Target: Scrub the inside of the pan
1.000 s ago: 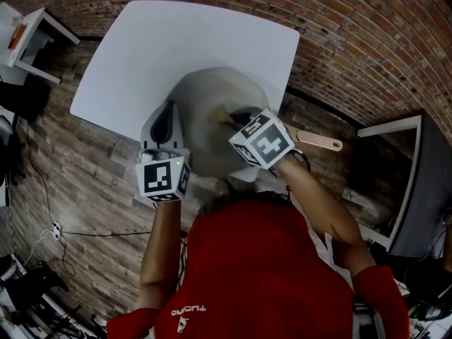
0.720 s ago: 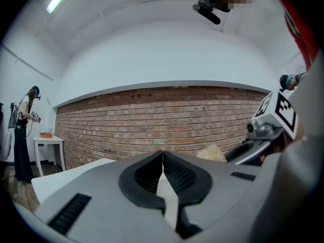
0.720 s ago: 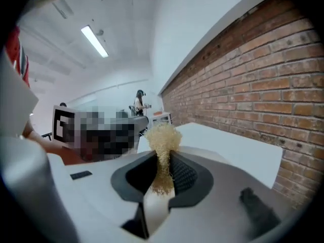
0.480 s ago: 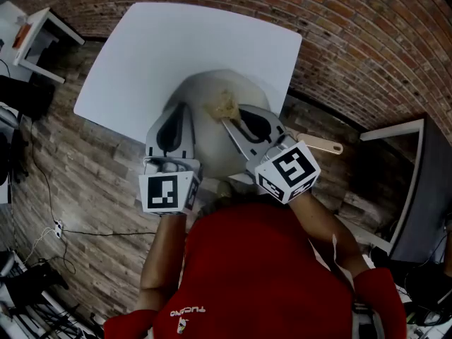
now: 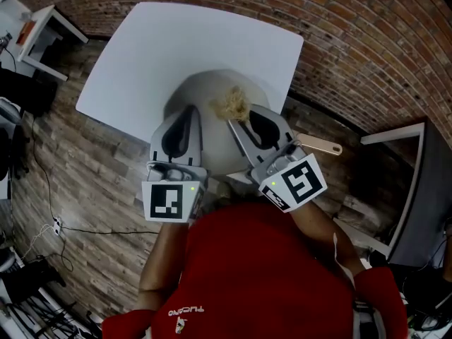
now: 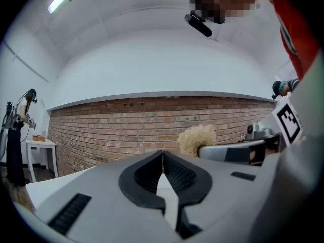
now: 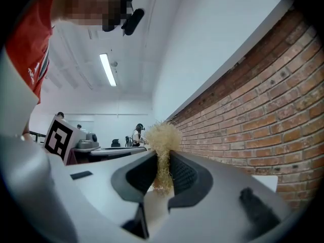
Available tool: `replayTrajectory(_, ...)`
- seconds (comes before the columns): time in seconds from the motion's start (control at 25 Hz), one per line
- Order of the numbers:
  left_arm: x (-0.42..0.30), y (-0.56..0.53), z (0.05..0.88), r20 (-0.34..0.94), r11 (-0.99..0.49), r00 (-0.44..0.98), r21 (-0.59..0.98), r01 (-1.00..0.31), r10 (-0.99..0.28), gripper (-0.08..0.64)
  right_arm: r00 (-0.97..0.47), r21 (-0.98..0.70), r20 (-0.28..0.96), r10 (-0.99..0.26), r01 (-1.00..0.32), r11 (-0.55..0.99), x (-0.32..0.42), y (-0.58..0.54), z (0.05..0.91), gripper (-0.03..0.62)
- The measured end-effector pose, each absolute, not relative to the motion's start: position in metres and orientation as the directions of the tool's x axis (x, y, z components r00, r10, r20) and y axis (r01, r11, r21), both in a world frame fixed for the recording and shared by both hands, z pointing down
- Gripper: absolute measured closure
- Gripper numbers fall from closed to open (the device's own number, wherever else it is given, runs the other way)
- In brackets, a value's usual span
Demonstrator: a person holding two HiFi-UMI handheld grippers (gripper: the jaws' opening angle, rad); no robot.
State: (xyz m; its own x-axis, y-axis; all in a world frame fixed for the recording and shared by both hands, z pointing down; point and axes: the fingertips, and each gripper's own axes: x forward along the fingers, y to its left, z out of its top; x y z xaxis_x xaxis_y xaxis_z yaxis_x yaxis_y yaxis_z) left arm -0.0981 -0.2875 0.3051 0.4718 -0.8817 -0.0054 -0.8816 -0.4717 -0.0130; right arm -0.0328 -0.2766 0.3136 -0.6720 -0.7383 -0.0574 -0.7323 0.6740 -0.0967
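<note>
The round pale-grey pan [image 5: 212, 143] sits at the near edge of the white table [image 5: 176, 41], its wooden handle [image 5: 319, 145] pointing right. My right gripper [image 5: 236, 119] is shut on a straw-coloured fibre scrubber [image 5: 232, 106], held above the pan's far side. In the right gripper view the scrubber [image 7: 162, 135] sticks out past the closed jaws [image 7: 162, 161]. My left gripper [image 5: 188, 110] hovers over the pan's left part. Its jaws [image 6: 162, 153] are shut with nothing between them. The scrubber [image 6: 196, 138] shows beside them in that view. Both grippers tilt upward, so neither gripper view shows the pan.
A brick wall [image 5: 367, 34] runs behind the table, with wooden floor [image 5: 85, 189] around it. A small white side table [image 5: 39, 30] stands at the far left, dark furniture [image 5: 424, 189] at the right. A person [image 6: 17, 130] stands far off.
My right gripper has swung from pointing down into the pan to tilting up and back, lifting the scrubber toward the pan's far side. The left gripper has shifted slightly right.
</note>
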Motion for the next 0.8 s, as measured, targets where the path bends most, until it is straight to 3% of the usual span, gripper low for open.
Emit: replayTrajectory(0.8,-0.0924,-0.2814,0.3049,-0.011,-0.461,0.461,-0.011,-0.887,-0.887,0.545,-0.682,-0.073,-0.039,-0.73,-0.727,0.683,-0.0311,-0.2717,0.3159,0.517)
